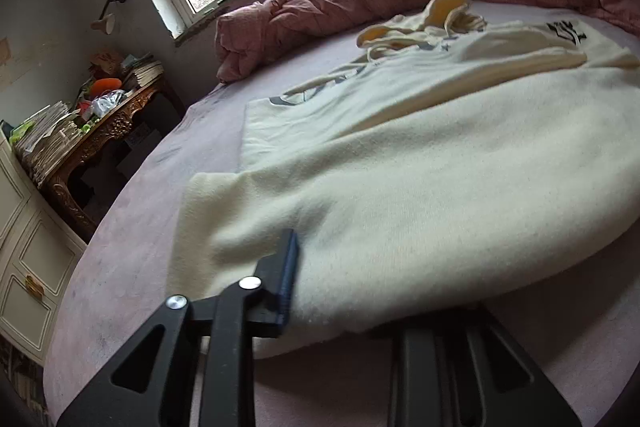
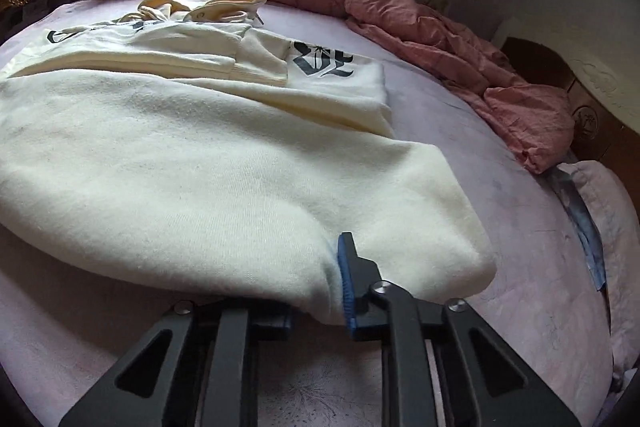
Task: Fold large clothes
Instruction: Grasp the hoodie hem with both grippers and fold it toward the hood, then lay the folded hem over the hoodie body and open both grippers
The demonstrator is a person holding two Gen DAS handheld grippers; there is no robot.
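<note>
Left wrist view, left gripper (image 1: 320, 283) jaws pinching cream hoodie (image 1: 420, 155) hem at 6 o'clock, right gripper (image 2: 320, 287) jaws pinching it too, pink bed (image 2: 500, 227).

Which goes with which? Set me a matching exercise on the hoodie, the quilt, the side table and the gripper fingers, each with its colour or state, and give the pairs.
Things:
1. hoodie
2. quilt
3. side table
4. right gripper fingers

States:
A. pink, bunched along the far edge of the bed
B. carved wood, piled with papers and clutter
C. cream, lying on the bed with its near edge lifted
D. closed on cream fabric

Pairs: 1-C, 2-A, 3-B, 4-D
</note>
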